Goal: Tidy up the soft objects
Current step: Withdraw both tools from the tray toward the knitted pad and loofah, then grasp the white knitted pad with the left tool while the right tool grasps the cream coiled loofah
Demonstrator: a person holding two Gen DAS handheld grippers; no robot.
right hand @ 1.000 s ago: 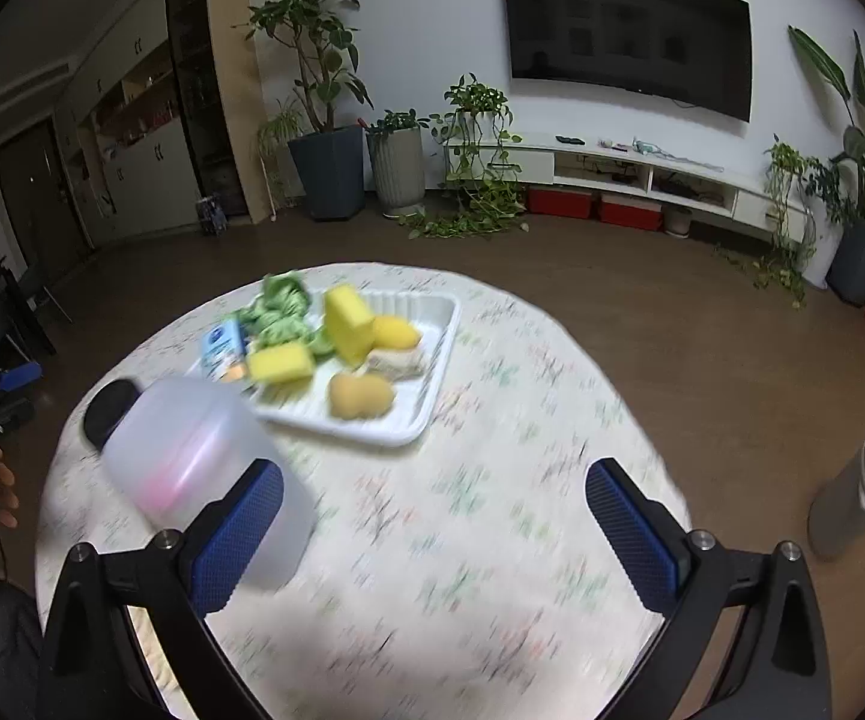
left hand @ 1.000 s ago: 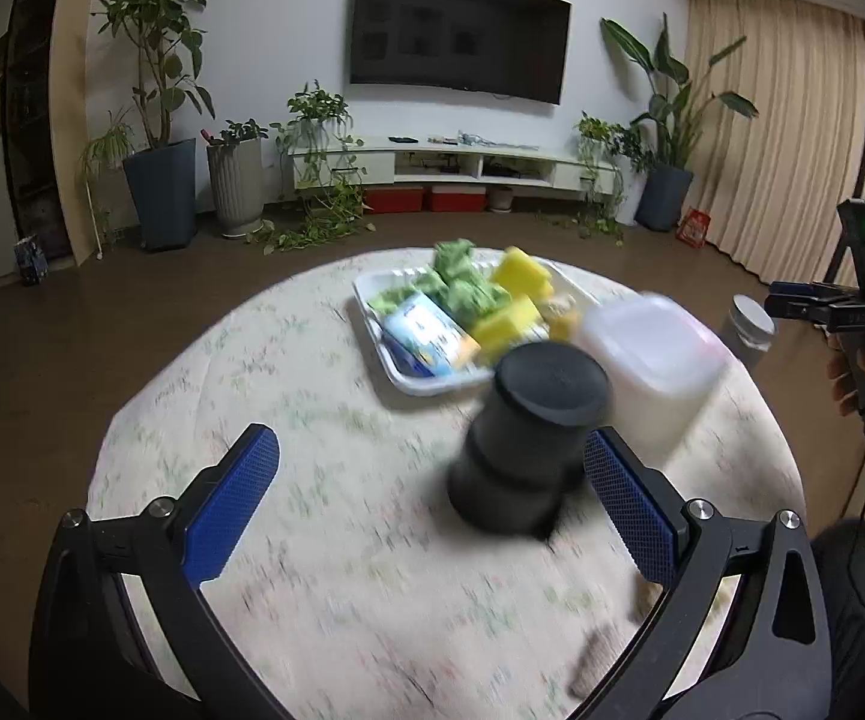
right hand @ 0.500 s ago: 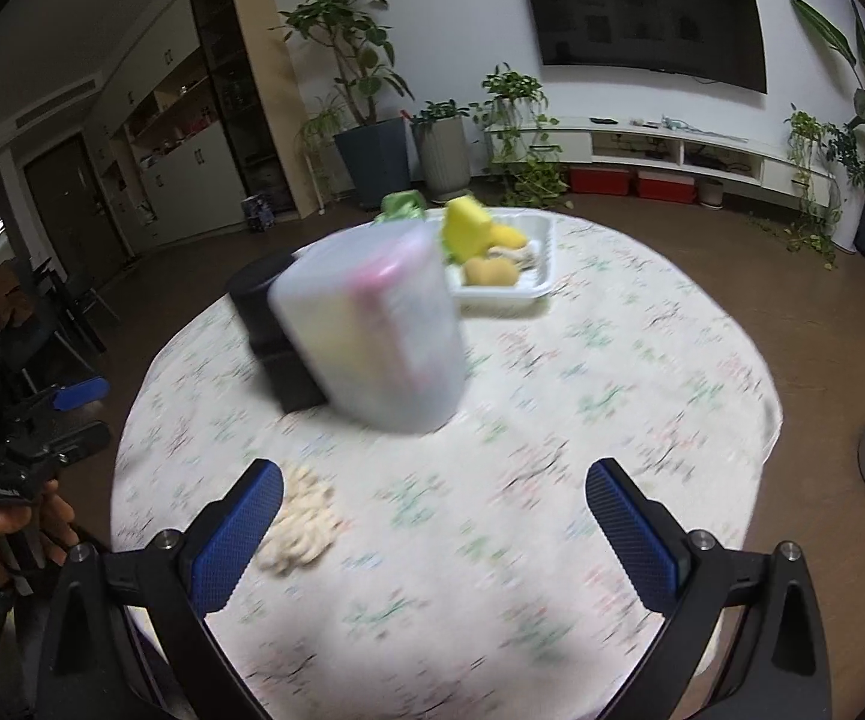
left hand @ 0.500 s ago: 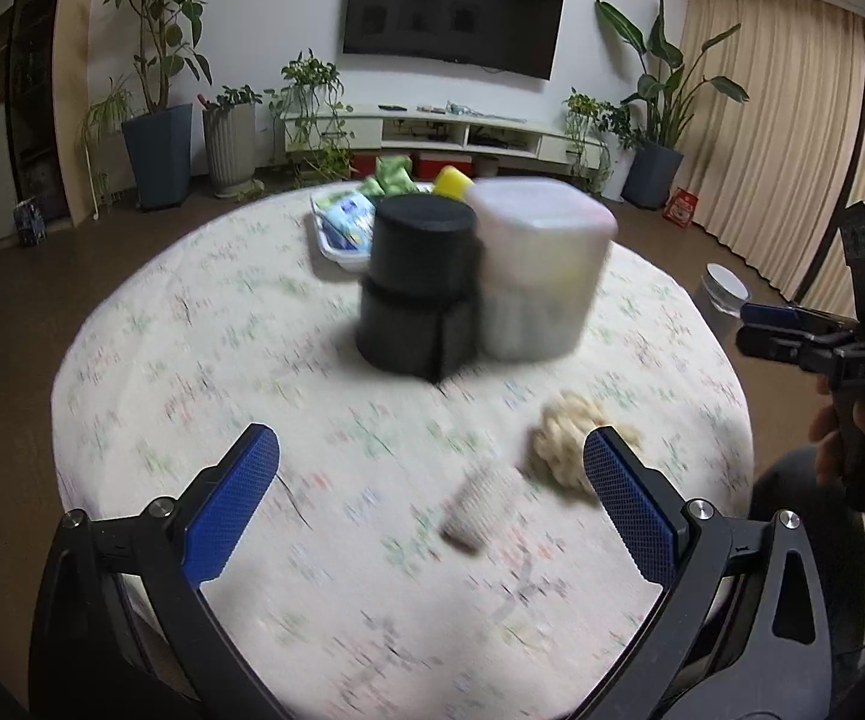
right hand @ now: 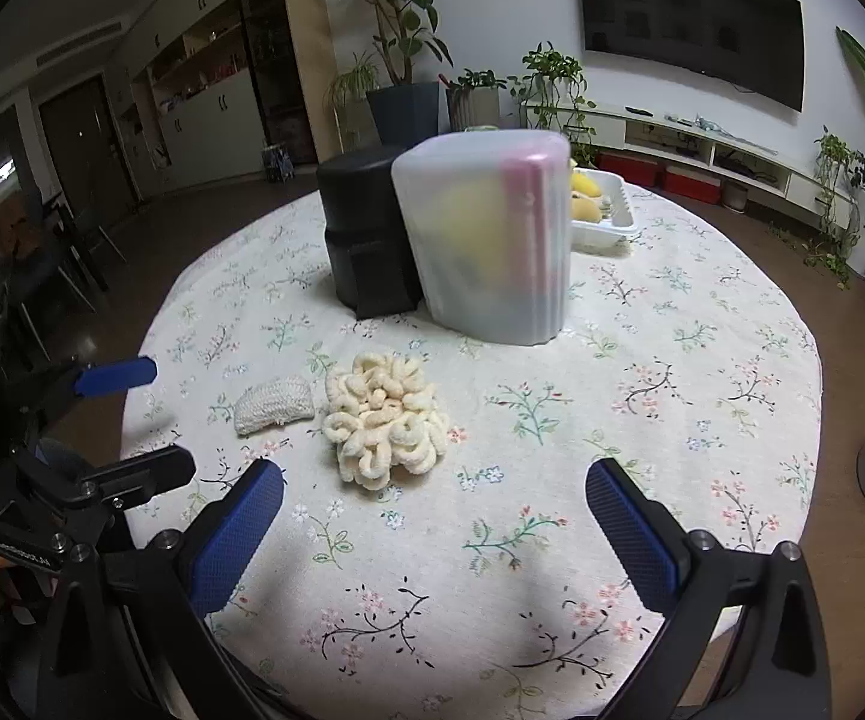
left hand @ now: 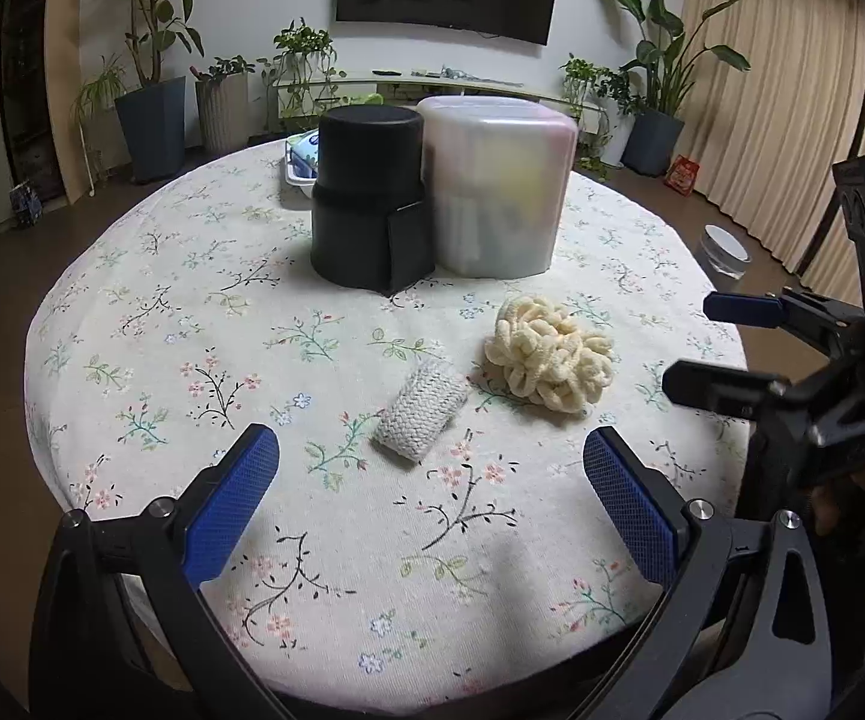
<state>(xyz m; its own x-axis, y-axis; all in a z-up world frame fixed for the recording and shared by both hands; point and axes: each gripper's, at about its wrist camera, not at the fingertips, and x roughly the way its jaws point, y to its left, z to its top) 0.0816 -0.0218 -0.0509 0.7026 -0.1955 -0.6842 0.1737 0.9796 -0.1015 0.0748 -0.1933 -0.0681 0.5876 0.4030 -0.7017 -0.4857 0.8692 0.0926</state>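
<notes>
Left claw (left hand: 429,504) spread wide, empty, hovering over the near bench (left hand: 132,312) edge; right claw (right hand: 432,519) likewise released, nothing held. Left to right in the left view: black cylinder (left hand: 369,204) at 11 o'clock, touching the frosted container (left hand: 495,186) at 12, knitted pad (left hand: 420,417) just ahead, cream yarn scrunchie (left hand: 549,360) at 1 o'clock beside it. Step looks like pre-grasp: nothing picked yet. Next move probably needs one claw dropped over the pad or scrunchie, closing gently since both are limp. The right view shows the white tray (right hand: 603,222) with yellow items behind the container; the left view shows only a corner of it.
</notes>
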